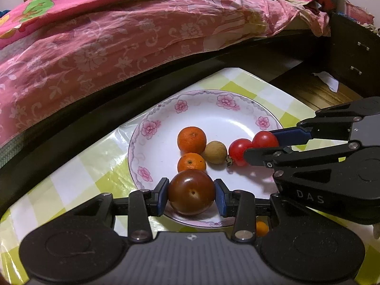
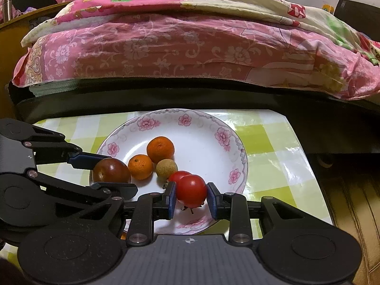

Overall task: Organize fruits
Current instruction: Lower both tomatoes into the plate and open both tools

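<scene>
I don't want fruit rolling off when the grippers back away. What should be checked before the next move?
1. Dark tomato sits between the left gripper pads: ok.
2. Right gripper clear of the red tomato: not ok on one side; the other shows a gap.
3. Both tomatoes over the plate: ok.
4. Tomatoes resting on the plate: cannot tell.
5. Oranges and longan undisturbed: ok.
</scene>
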Available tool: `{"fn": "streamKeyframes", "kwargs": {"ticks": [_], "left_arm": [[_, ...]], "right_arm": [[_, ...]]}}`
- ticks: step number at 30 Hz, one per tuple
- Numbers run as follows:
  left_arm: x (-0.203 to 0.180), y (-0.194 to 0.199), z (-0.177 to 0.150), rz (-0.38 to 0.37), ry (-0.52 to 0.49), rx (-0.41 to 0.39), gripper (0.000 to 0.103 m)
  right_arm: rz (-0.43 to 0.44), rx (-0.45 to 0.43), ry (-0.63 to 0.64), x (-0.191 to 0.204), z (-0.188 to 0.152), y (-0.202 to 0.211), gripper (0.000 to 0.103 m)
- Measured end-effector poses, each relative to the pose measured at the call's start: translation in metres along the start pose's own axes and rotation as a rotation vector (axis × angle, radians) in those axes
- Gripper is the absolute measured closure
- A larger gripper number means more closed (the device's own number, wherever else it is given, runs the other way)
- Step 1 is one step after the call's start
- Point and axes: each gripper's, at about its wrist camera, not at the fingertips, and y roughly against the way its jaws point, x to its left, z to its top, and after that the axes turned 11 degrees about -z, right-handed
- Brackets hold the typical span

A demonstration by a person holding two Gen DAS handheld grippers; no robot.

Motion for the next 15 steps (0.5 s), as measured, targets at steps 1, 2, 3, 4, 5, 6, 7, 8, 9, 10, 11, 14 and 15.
{"fn": "streamKeyframes", "kwargs": {"ticks": [1,2,3,4,5,6,7,8,9,10,11,14,15], "left_arm": [[0.000,0.000,0.000,0.000,0.001,0.000,0.055],[0.001,0.000,0.001,-0.001,0.005,0.000,0.055],[0.001,0.000,0.001,-0.002,0.009,0.000,0.055],[0.001,0.000,0.002,-0.002,0.012,0.000,0.055],[0.002,0.000,0.002,-0.002,0.014,0.000,0.055],[0.002,0.001,0.002,-0.002,0.014,0.000,0.055],[0.001,0.001,0.002,-0.001,0.012,-0.002,0.055],[0.001,0.002,0.002,-0.001,0.012,-0.003,0.055],[0.002,0.002,0.002,-0.004,0.013,-0.006,0.055],[0.002,0.004,0.003,-0.011,0.015,-0.009,0.054],[0.002,0.005,0.003,-0.015,0.017,-0.013,0.054],[0.000,0.008,0.006,-0.019,0.011,-0.027,0.054],[0.000,0.009,0.006,-0.021,0.010,-0.030,0.054]], "right_arm": [[0.000,0.000,-0.001,0.000,0.000,0.000,0.076],[-0.001,0.000,0.002,-0.001,0.000,0.000,0.076],[-0.001,-0.003,0.003,-0.001,0.001,0.000,0.076],[-0.003,-0.005,0.001,-0.001,0.001,0.000,0.076],[-0.004,-0.004,-0.002,-0.002,0.001,0.000,0.076],[-0.004,-0.003,-0.005,-0.002,0.001,0.000,0.075],[-0.003,-0.002,-0.007,-0.003,0.002,0.000,0.075],[-0.003,-0.002,-0.009,-0.004,0.002,0.000,0.075],[-0.004,-0.004,-0.009,-0.004,0.002,0.000,0.074],[-0.005,-0.006,-0.011,-0.005,0.002,0.000,0.073],[-0.006,-0.007,-0.016,-0.006,0.002,0.001,0.072],[-0.009,-0.015,-0.038,-0.010,0.003,0.003,0.072],[-0.008,-0.018,-0.046,-0.012,0.004,0.003,0.072]]}}
